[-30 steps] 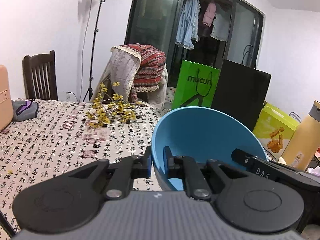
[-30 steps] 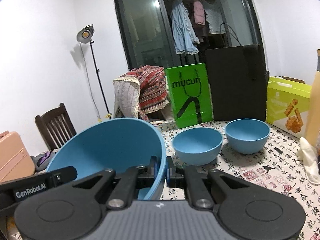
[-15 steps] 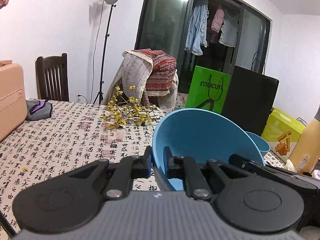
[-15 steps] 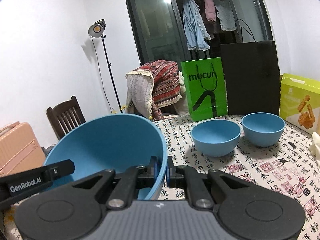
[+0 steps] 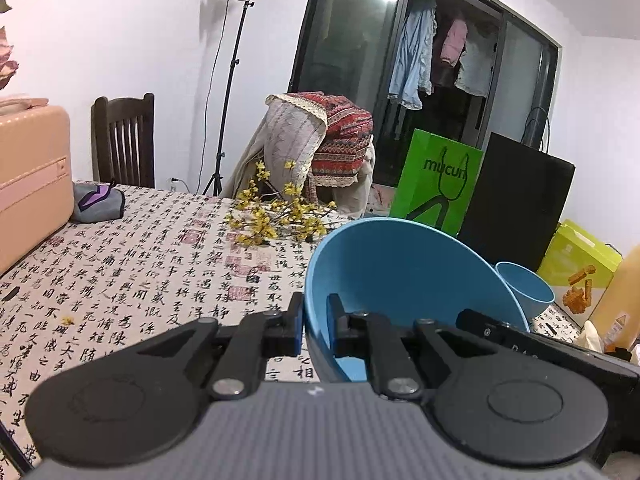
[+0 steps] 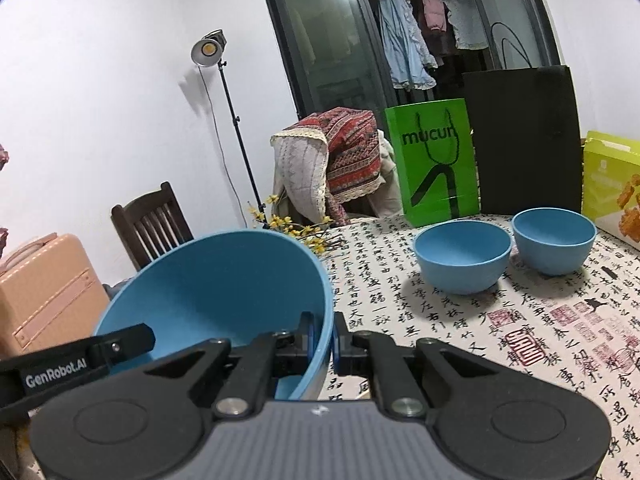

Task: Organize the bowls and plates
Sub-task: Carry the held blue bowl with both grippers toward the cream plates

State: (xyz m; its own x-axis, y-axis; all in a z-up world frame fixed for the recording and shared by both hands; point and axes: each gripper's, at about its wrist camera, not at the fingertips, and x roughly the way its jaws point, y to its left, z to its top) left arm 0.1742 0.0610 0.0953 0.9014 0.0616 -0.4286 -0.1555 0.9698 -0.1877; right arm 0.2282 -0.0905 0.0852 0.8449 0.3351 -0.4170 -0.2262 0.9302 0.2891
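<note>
A large blue bowl (image 5: 400, 276) (image 6: 224, 284) hangs above the table, gripped from both sides. My left gripper (image 5: 315, 322) is shut on its left rim, one pad inside and one outside. My right gripper (image 6: 322, 340) is shut on the opposite rim in the same way. Each view shows the other gripper's arm across the bowl. Two smaller blue bowls stand on the printed tablecloth (image 6: 540, 320) to the right: a wider one (image 6: 462, 258) and a deeper one (image 6: 554, 240) behind it. The left wrist view shows only one of them (image 5: 528, 290), behind the held bowl.
A yellow flower sprig (image 5: 276, 216) lies mid-table. A pink suitcase (image 5: 28, 184) and a grey pouch (image 5: 98, 202) sit at the left. At the back stand a green bag (image 6: 434, 164), a black bag (image 6: 524, 140) and a yellow box (image 6: 612, 184); an orange bottle (image 5: 618, 304) stands right.
Both grippers have carried the large bowl across the table and slightly down. The two small bowls have shifted right in the right wrist view, and one now shows in the left wrist view.
</note>
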